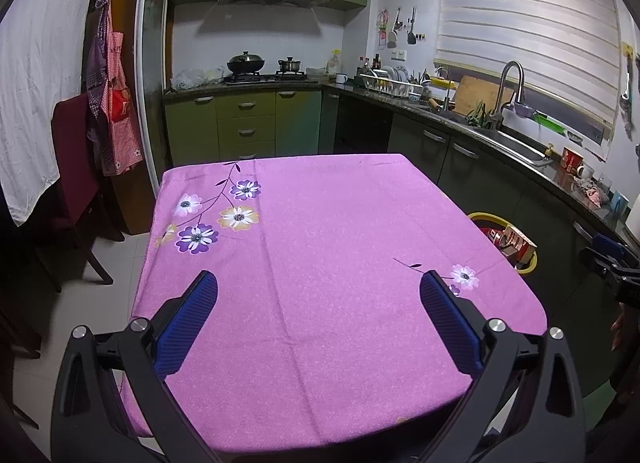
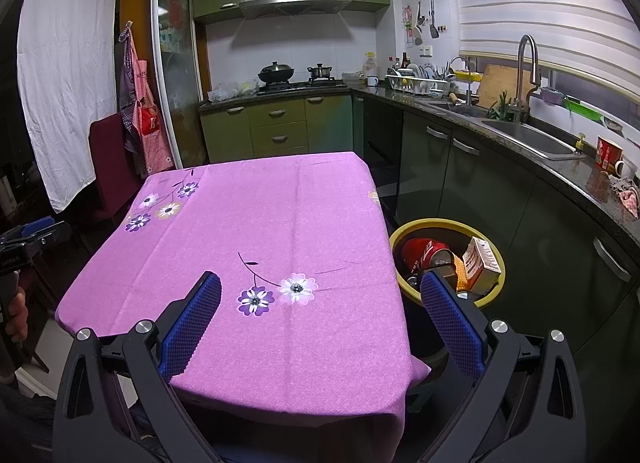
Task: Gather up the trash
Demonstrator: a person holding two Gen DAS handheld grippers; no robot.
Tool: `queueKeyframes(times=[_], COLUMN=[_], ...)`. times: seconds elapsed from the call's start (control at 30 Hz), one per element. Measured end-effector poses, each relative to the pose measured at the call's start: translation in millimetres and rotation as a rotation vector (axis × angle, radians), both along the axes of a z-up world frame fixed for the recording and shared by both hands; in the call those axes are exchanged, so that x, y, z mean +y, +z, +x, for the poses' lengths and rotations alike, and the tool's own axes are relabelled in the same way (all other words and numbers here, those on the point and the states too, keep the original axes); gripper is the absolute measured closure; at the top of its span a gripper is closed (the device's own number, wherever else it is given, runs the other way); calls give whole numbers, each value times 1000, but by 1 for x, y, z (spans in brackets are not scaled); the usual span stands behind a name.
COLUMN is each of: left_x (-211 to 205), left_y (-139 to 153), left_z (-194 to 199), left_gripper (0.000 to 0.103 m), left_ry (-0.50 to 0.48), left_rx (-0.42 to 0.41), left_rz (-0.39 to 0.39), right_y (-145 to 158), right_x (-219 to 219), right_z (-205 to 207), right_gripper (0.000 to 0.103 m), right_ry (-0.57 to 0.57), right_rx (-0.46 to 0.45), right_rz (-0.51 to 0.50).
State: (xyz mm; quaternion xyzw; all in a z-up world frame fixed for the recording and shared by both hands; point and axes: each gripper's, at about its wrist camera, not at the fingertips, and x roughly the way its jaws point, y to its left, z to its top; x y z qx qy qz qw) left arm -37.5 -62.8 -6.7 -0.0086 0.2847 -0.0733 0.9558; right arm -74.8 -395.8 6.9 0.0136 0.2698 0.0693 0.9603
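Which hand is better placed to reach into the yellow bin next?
Right. The right tongs hang open at the table's right edge, with the yellow bin just beyond the right finger. The left tongs sit over the tablecloth, farther from it.

The bench wears a pink-purple cloth printed with purple, white and beige flowers on thin dark stems. The round plastic bin beside it has a yellow rim; inside it lie a red metal can and a white-and-orange paper carton. Both claws, left and right, have black frames and blue dotted pads. The kitchen cupboards are olive green.
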Motion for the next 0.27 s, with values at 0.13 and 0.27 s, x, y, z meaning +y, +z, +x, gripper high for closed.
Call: queueKeyframes(times=[0.13,0.27], left_x=[2,5], left_y=[-3,-5], left_z=[4,9], left_gripper=[7,7], left_ry=[5,10], left_rx=[24,32], left_rz=[-4,5], right_y=[-1,-5], right_x=[0,-2], right_z=[1,5], right_gripper=[5,5], right_ry=[0,0], right_rx=[3,11], right_rz=[-1,-3])
